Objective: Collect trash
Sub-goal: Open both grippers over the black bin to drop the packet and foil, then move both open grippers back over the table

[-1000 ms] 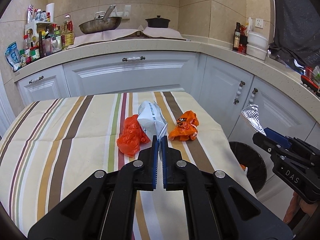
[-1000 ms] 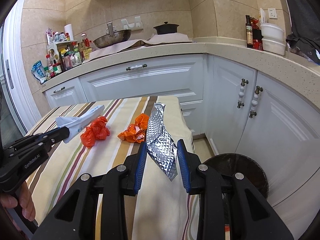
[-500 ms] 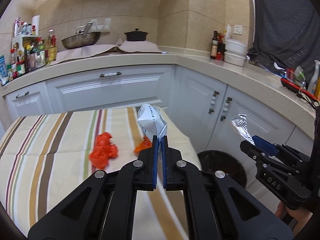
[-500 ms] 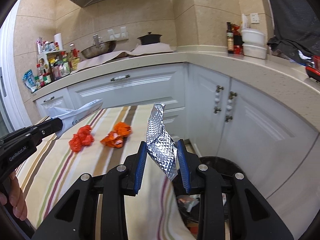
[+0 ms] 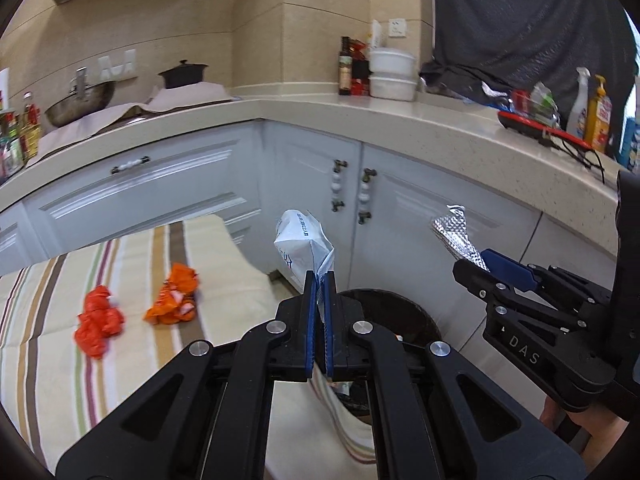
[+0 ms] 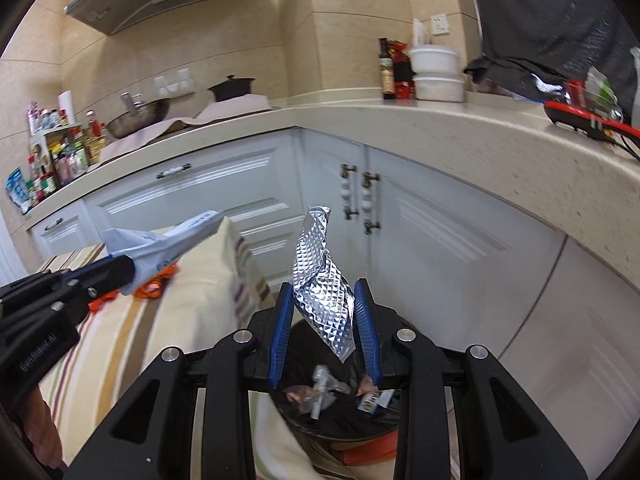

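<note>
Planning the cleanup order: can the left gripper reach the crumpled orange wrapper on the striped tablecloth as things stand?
Probably not yet. The left gripper is shut on a white paper packet, and sits off the table edge, apart from the crumpled orange wrapper.

My left wrist camera looks forward along my left gripper [image 5: 319,280], above the table edge [image 5: 224,264], toward the corner cabinets [image 5: 348,192]. My right wrist camera looks forward and down over the trash bin [image 6: 360,432], very near. Both views share the bin, the cabinets, the countertop [image 6: 440,120] and each other's gripper.
</note>
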Action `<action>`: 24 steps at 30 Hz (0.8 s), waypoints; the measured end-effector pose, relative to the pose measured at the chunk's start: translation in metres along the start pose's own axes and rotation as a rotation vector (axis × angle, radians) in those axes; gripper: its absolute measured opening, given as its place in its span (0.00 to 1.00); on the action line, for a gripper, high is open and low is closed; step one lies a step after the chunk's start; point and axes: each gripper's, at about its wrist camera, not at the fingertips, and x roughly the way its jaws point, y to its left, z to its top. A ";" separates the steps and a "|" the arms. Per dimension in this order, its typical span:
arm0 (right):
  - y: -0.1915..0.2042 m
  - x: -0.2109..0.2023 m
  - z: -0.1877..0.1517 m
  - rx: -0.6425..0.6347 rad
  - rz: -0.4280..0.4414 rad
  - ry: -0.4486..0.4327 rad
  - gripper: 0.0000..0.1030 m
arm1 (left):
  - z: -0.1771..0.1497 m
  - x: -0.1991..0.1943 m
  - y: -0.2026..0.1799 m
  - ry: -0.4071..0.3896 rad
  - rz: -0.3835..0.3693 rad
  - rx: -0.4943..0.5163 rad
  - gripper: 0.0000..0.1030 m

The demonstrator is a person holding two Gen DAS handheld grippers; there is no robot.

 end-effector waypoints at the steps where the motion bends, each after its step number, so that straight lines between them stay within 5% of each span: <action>1: -0.004 0.003 -0.001 0.007 -0.004 0.004 0.31 | 0.000 0.006 -0.004 0.007 -0.005 0.009 0.03; 5: -0.017 0.017 -0.006 0.018 -0.018 0.018 0.34 | -0.002 0.038 -0.027 0.046 -0.005 0.054 0.04; 7: -0.023 0.025 -0.008 0.030 -0.044 0.015 0.51 | -0.005 0.053 -0.031 0.073 -0.002 0.055 0.06; 12: -0.034 0.030 -0.014 0.056 -0.059 0.026 0.53 | -0.012 0.073 -0.026 0.147 -0.005 0.020 0.18; 14: -0.034 0.030 -0.015 0.060 -0.061 0.027 0.54 | -0.013 0.072 -0.021 0.144 0.003 0.007 0.31; 24: -0.009 0.027 -0.010 0.050 -0.025 0.019 0.58 | -0.011 0.040 0.021 0.098 0.072 -0.062 0.47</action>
